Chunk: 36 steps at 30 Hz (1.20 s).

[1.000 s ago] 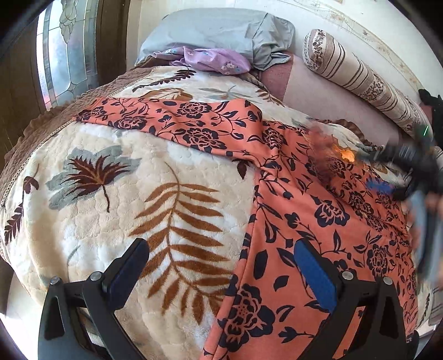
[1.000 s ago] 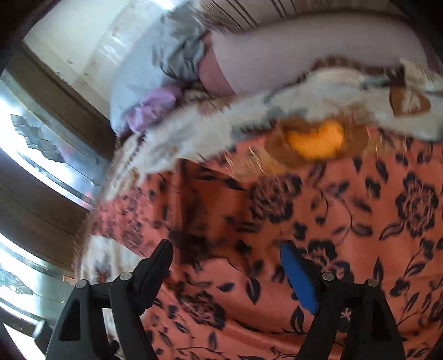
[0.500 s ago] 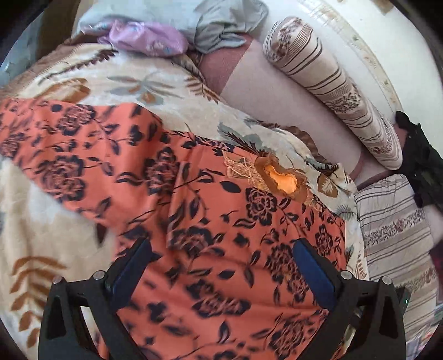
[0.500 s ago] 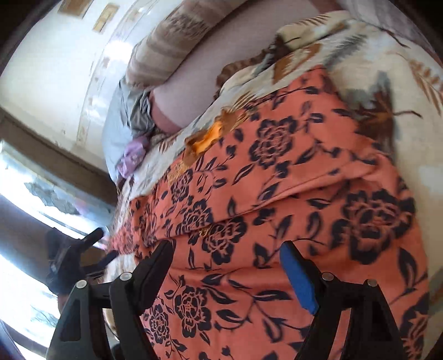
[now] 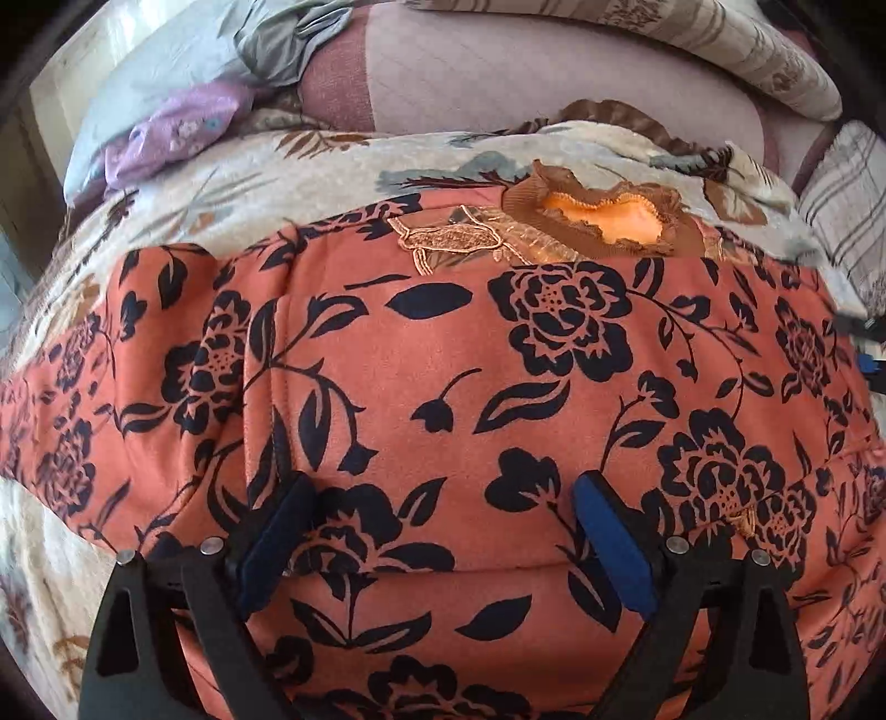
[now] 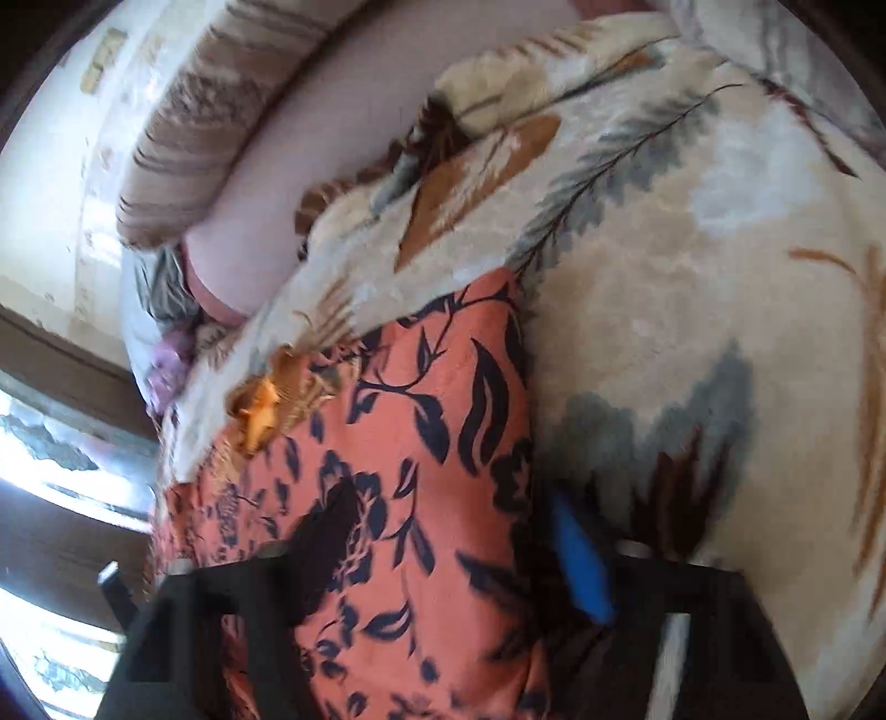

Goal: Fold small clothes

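Spreading the orange floral top [image 5: 443,399] flat on the blanket [image 6: 692,288] for folding, the left gripper [image 5: 443,531] is hovering with fingers wide apart, while the right gripper [image 6: 443,548] has just been closing around the top's edge, fingers not yet visibly clamped

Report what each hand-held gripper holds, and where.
Left hand-held gripper: nothing, open. Right hand-held gripper: jaws just closing astride garment edge, not yet gripping.

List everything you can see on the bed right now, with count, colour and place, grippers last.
orange floral garment: one, orange with navy flowers, spread across the blanket, brown collar at the far edge
cream leaf-print plush blanket: one, cream with brown and grey leaves, under the garment
grey pillow: one, far left
lilac cloth: one, beside that pillow
striped bolster: one, beige-brown, far right
left hand-held gripper: black, blue pads, open over the garment
right hand-held gripper: jaws just been closing, astride the garment's right edge; blurred
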Each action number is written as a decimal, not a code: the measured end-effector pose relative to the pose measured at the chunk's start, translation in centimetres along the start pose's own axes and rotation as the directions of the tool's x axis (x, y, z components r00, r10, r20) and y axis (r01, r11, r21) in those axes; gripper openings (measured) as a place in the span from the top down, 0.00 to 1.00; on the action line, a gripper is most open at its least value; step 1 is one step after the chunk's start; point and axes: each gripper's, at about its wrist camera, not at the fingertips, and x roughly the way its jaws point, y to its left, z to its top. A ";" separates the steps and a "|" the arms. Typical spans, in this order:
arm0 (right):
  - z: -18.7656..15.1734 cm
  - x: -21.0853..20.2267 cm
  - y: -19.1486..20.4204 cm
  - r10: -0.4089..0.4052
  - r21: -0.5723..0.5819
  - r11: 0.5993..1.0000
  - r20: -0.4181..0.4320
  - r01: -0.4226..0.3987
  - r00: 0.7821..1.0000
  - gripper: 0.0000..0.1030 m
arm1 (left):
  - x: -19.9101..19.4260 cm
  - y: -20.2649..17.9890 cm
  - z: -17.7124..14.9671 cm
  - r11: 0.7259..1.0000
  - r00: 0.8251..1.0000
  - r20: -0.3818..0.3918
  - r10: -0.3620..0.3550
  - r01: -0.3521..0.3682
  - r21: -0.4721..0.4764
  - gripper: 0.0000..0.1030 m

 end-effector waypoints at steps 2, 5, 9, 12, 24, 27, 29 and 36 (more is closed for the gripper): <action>0.6 0.7 1.3 -0.044 -0.069 0.997 -0.030 0.042 0.999 0.82 | 0.1 0.0 -0.1 1.000 1.000 0.011 -0.006 0.006 0.011 0.05; 0.7 -1.4 3.3 -0.145 -0.163 0.974 0.094 0.159 0.985 0.88 | -0.1 -0.1 0.1 1.000 1.000 0.014 0.012 -0.012 0.026 0.04; 0.8 0.1 -0.8 -0.207 -0.052 0.976 0.100 0.213 0.973 0.88 | -0.5 -0.5 1.2 0.999 0.997 0.057 -0.045 0.045 -0.003 0.05; 0.4 -1.8 -1.0 -0.148 0.000 0.989 0.134 0.150 0.980 0.84 | 1.2 -0.8 0.7 1.000 0.999 0.032 -0.001 0.000 0.027 0.01; -6.7 -3.5 2.3 -0.072 0.017 0.997 0.078 0.071 0.994 0.51 | -1.1 1.1 1.4 0.996 0.995 0.027 -0.093 0.094 -0.008 0.01; -8.1 -6.5 7.1 -0.068 -0.112 0.989 0.229 0.095 0.971 0.25 | -5.5 5.7 1.4 0.963 0.968 0.154 -0.196 0.219 -0.154 0.01; -9.8 -6.9 10.5 -0.050 -0.213 0.969 0.315 0.122 0.948 0.12 | -8.6 11.1 0.8 0.924 0.949 0.246 -0.196 0.263 -0.277 0.01; -16.5 2.0 11.0 -0.133 -0.281 0.941 0.209 0.190 0.969 0.12 | -9.5 35.1 -5.3 0.473 0.918 0.383 -0.101 0.383 -0.793 0.02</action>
